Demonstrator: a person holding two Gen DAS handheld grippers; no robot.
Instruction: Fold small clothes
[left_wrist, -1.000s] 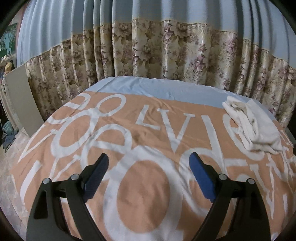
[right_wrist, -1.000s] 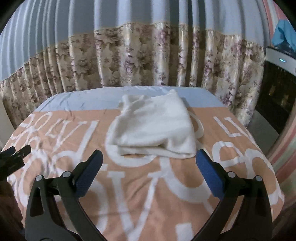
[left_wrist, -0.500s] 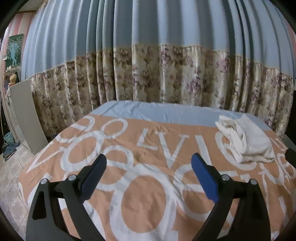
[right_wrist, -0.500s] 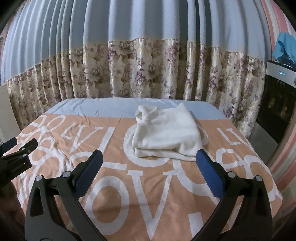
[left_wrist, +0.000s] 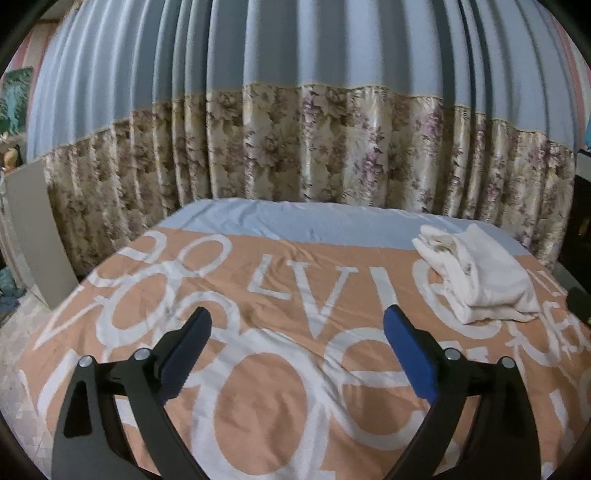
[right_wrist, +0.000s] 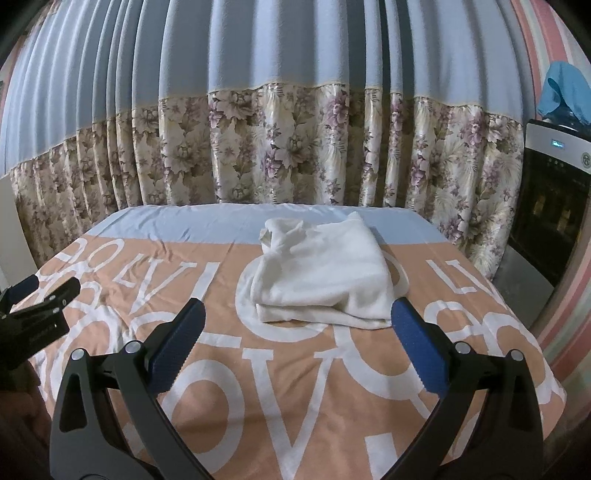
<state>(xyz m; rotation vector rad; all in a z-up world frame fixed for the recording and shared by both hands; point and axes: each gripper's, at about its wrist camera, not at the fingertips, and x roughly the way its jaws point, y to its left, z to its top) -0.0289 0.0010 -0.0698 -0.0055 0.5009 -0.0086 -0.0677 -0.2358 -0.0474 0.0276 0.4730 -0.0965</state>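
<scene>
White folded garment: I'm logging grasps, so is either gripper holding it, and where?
Neither. Left gripper and right gripper are open, apart from the white folded garment.

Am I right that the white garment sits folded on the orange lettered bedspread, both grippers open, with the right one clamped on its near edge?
Not quite. The right gripper holds nothing: in the right wrist view its fingers stand wide apart, short of the white garment. The rest holds: it lies folded on the orange lettered bedspread, and the left gripper is open too.
</scene>
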